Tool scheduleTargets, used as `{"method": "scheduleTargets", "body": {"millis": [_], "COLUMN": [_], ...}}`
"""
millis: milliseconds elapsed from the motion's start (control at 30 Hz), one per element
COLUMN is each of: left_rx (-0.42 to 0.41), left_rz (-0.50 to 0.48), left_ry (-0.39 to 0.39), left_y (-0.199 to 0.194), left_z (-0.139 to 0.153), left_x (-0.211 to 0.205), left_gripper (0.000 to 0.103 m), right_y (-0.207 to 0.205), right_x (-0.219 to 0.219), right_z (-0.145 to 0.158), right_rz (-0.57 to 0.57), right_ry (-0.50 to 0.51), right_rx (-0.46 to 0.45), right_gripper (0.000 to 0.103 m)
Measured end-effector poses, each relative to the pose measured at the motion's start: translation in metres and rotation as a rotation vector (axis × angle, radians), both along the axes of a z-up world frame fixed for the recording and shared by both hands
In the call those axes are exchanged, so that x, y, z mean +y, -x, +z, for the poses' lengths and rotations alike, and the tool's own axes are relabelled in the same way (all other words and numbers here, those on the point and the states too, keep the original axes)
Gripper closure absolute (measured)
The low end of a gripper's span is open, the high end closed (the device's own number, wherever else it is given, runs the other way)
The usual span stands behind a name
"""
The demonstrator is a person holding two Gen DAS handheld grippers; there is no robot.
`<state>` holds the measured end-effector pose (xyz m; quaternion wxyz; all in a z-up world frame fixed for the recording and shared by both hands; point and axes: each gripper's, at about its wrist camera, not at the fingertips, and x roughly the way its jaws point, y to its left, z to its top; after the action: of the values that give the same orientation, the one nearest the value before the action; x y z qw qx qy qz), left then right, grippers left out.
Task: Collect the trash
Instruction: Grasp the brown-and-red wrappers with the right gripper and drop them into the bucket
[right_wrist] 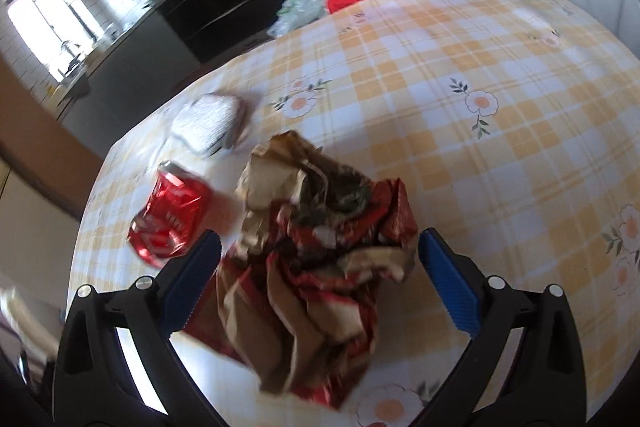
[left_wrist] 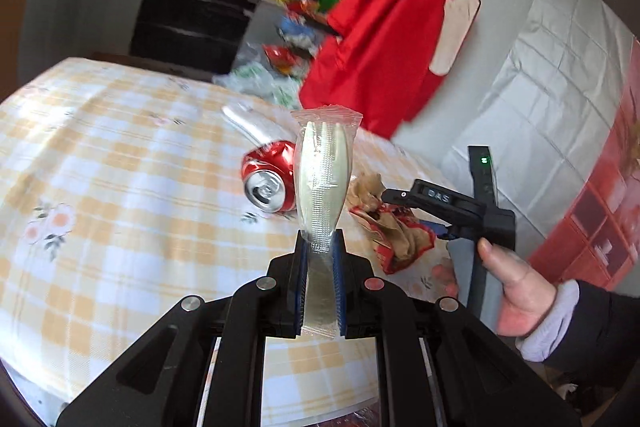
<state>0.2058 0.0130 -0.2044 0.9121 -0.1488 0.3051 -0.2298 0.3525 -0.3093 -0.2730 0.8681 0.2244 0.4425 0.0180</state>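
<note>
My left gripper (left_wrist: 320, 247) is shut on a clear plastic packet with a white fork inside (left_wrist: 323, 171), held upright above the table. A crushed red soda can (left_wrist: 268, 181) lies on the checked tablecloth behind it. My right gripper (right_wrist: 320, 259) is open, its blue pads either side of a crumpled brown and red paper wrapper (right_wrist: 316, 259) on the table. The right gripper also shows in the left wrist view (left_wrist: 444, 211), over the wrapper (left_wrist: 396, 231). The can (right_wrist: 172, 217) lies left of the wrapper. A crumpled white packet (right_wrist: 208, 125) lies beyond the can.
The round table has a yellow checked floral cloth (right_wrist: 500, 107). A red cloth bag (left_wrist: 384, 39) hangs beyond the table's far edge. A pile of plastic bags and packets (left_wrist: 296, 27) lies on the floor by a dark cabinet (left_wrist: 200, 7). A white quilted seat (left_wrist: 552, 79) stands at right.
</note>
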Motion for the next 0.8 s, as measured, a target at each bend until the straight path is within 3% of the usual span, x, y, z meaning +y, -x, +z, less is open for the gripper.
{"method": "scheduleTargets", "body": {"millis": [67,167,233,267,300,367,733,800], "left_rx": [0.000,0.002,-0.005,-0.006,-0.008,-0.012,-0.008,-0.003], "left_rz": [0.006,0.001,-0.007,-0.012,-0.014,-0.014,-0.028,-0.031], "left_ry": [-0.010,-0.012,-0.007,-0.010,-0.015,-0.013,-0.013,-0.012], "left_y": [0.005,0.014,0.018,0.019,0.019,0.019,0.036,0.043], "left_z": [-0.004,-0.011,-0.015,-0.015,-0.016,-0.016,-0.008,-0.006], "left_x": [0.003,0.008,0.010,0.010,0.010,0.009,0.003,0.002], "left_gripper": [0.091,0.091,0.091,0.091,0.091,0.091,0.091,0.091], "right_y": [-0.006,-0.014,-0.010,-0.008,-0.005,0.001,0.079,0.097], "right_x": [0.002,0.012,0.019,0.021,0.021,0.019,0.020,0.020], "right_z": [-0.005,-0.019,-0.018,-0.018,-0.016,-0.015,0.021,0.026], "right_rz": [-0.004,0.042,0.079,0.095,0.108,0.114,0.124,0.132], "right_ry": [-0.010,0.010,0.059,0.065,0.055,0.017,0.039,0.026], "right_rx": [0.019,0.121,0.114,0.118,0.107,0.102,-0.055,-0.077], "right_gripper": [0.006,0.005,0.012,0.022,0.033,0.035,0.039,0.053]}}
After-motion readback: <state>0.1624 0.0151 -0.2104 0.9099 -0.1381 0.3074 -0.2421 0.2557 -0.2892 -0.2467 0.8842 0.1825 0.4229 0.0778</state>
